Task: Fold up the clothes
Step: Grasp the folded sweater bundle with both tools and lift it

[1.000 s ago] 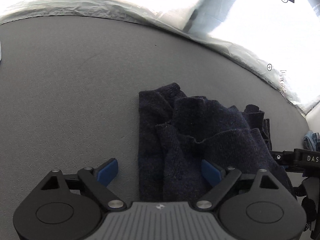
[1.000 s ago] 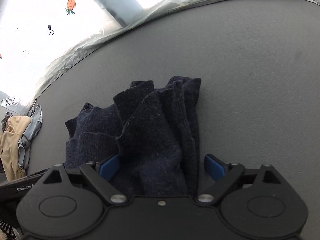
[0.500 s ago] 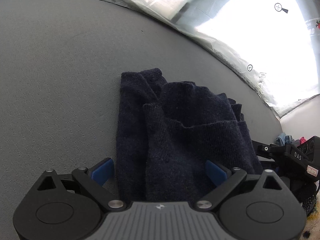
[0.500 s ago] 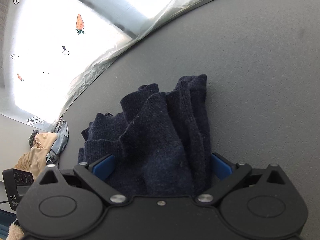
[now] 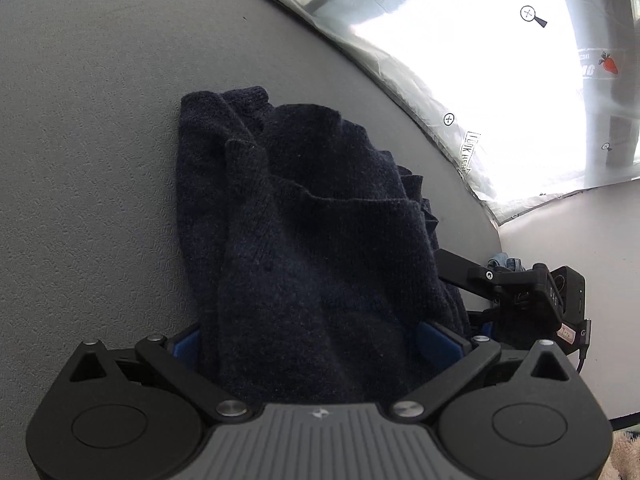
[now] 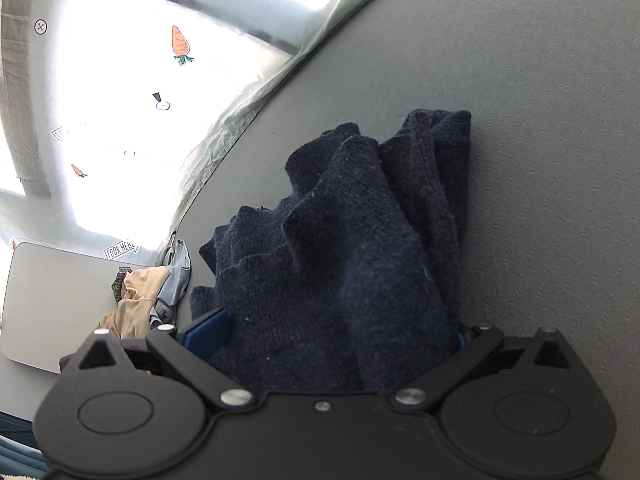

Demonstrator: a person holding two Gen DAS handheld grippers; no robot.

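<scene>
Navy sweater [image 5: 320,240] bunched between both grippers on the grey table [image 5: 80,160].

The left gripper [image 5: 316,344] and right gripper [image 6: 340,336] are spread wide, with the knit filling each gap and running lengthwise straight ahead. Beyond the right gripper's left side, tan and blue clothes [image 6: 140,292] lie piled; a carrot sticker [image 6: 180,44] and a "LOOK HERE" label [image 6: 120,249] mark the plastic sheet.

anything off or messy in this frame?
Yes: the navy sweater is bunched in uneven ridges, not flat, its near part between the wide-set jaws of the left gripper and right gripper. Loose clothes lie heaped at the mat's edge.
</scene>
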